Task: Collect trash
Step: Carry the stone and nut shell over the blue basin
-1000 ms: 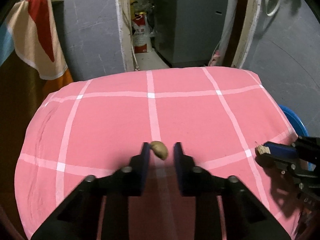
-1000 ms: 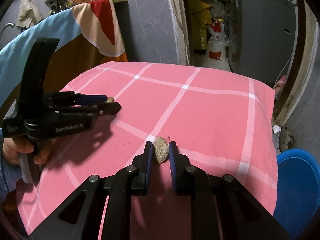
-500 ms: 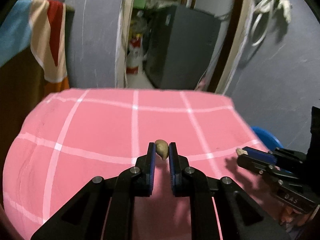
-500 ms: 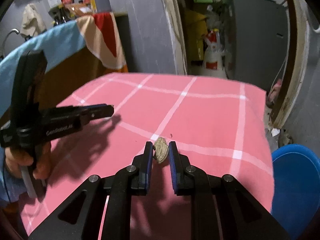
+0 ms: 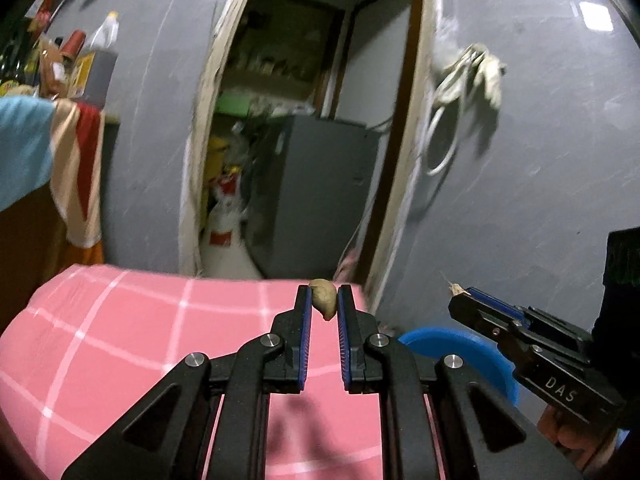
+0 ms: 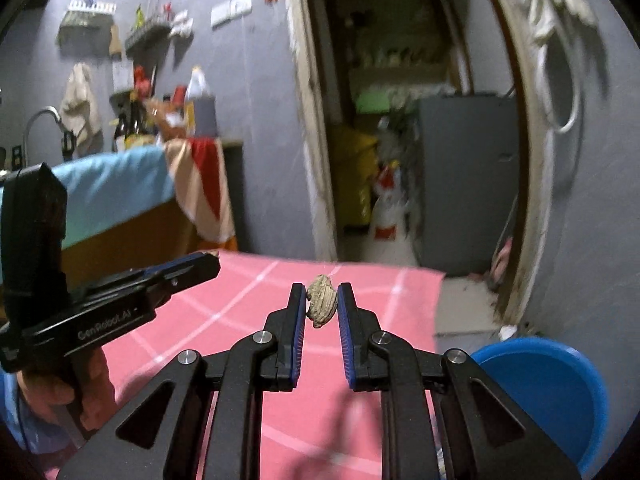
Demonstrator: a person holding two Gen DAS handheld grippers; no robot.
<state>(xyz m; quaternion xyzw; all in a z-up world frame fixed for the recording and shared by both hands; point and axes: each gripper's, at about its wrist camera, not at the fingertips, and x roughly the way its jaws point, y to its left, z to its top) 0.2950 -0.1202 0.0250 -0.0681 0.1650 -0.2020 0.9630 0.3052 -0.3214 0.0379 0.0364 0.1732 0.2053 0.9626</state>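
While both claws hang above pink checked cloth (image 5: 120, 340), my left gripper (image 5: 324, 304) sits clamped on small smooth tan scrap (image 5: 325, 299), my right gripper (image 6: 322, 304) clamped on ridged beige shell-like scrap (image 6: 321, 306). Both scraps off cloth, in air. Blue round plastic bin (image 6: 560, 392) low right, beside cloth edge. Grey wall, open doorway (image 5: 304, 152) ahead. Nothing between claws and bin.
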